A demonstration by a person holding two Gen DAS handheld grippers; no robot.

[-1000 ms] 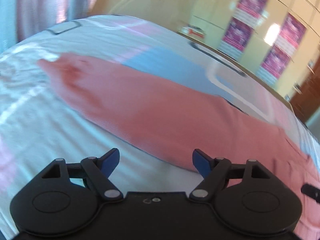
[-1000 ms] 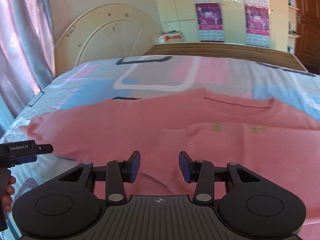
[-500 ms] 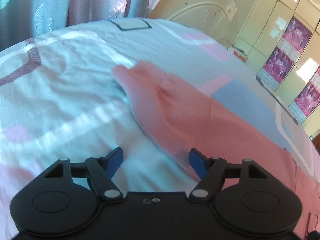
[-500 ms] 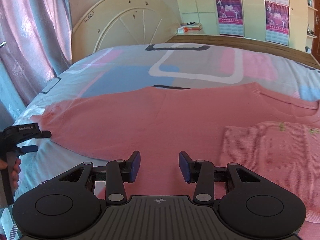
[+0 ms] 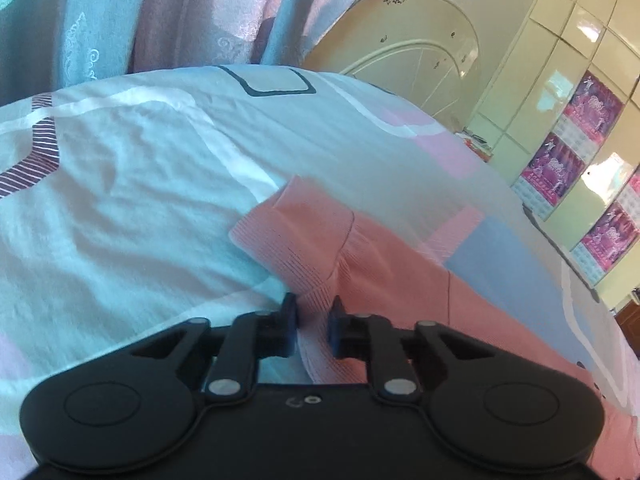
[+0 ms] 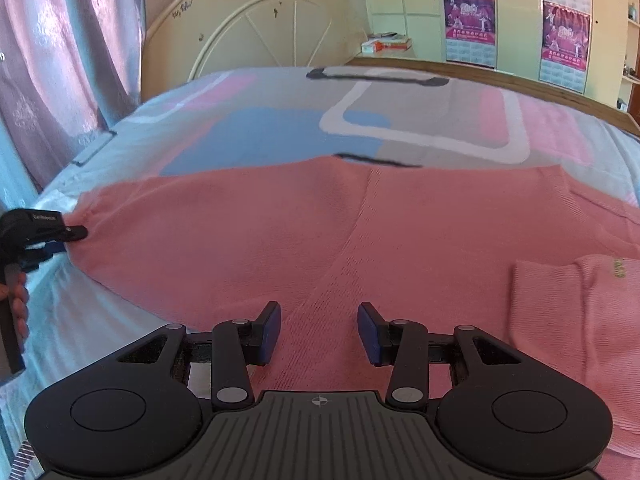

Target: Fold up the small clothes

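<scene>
A pink knit sweater [image 6: 320, 220] lies spread flat on the patterned bedsheet [image 5: 140, 200]. Its left sleeve ends in a ribbed cuff [image 5: 296, 232]. My left gripper [image 5: 312, 328] is closing onto the sleeve's near edge just behind that cuff, and the pads pinch the cloth. The right wrist view shows the same gripper [image 6: 60, 234] at the sleeve's tip, far left. Over the sweater's body hovers my right gripper [image 6: 319, 332], open, with only flat fabric below its gap. A lighter pink ribbed fold [image 6: 580, 320] lies on the sweater at the right.
A cream headboard [image 6: 260, 32] stands at the bed's far end, with curtains [image 5: 160, 20] along the left side. A wooden rail [image 6: 520, 80] and a wardrobe with purple posters [image 6: 468, 20] are behind. A person's hand [image 6: 16, 304] holds the left gripper's handle.
The left gripper slid along the sleeve toward the cuff and shut on the cloth there. The right gripper moved left and lower over the sweater, its jaws unchanged.
</scene>
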